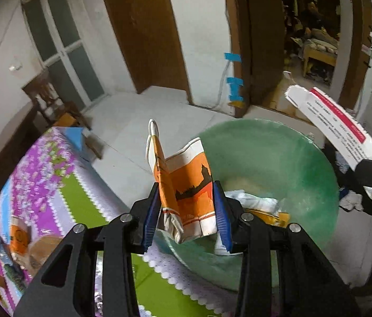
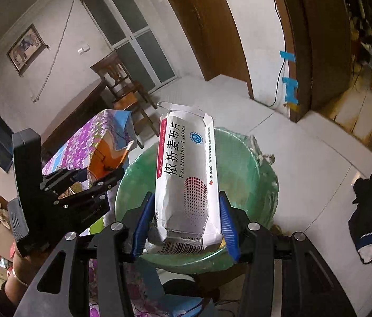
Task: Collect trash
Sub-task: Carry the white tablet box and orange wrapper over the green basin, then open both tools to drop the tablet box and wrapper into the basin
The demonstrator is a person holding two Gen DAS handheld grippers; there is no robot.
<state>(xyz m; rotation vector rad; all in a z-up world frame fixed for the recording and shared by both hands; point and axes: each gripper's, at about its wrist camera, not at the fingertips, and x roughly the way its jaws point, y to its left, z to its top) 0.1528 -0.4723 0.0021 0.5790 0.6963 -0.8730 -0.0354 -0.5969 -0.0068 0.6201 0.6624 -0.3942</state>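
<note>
Two bits of trash are being carried at once here. The left gripper [image 1: 187, 208] is clamped narrow on a crumpled orange carton [image 1: 183, 185], held upright so its bulk sticks up at 12 o'clock from the pads, right over the near rim of the green basin [image 1: 278, 153]. The right gripper [image 2: 184, 214] is closed on a white tablet box [image 2: 186, 174], gripped by its sides, its open flap pointing away at 12 o'clock. Both are poised above the basin, presumably so they can just be dropped in; tissue-like scraps are already seen inside. The basin is parked at the edge of the counter [image 1: 41, 174], probably to keep it within reach.
</note>
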